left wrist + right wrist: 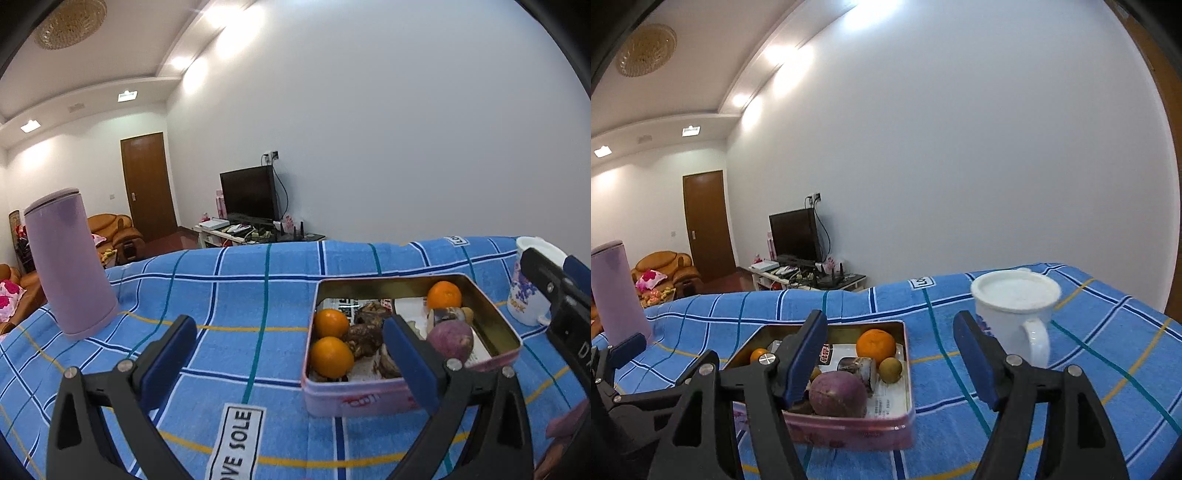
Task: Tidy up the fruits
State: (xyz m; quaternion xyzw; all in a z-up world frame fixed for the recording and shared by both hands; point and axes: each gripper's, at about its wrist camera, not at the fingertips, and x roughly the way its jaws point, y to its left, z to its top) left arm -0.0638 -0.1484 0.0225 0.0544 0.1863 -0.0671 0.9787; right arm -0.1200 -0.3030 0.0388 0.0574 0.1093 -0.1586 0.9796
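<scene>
Both my tools — left tool (291, 354), right tool (890, 354) — gape, holding nothing; the oranges (330, 356) in the tin (369, 398) look firm, rollable — I'd pinch across the middle.

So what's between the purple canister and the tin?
Only bare blue checked cloth between the canister and the tin, seen in the left wrist view.
</scene>
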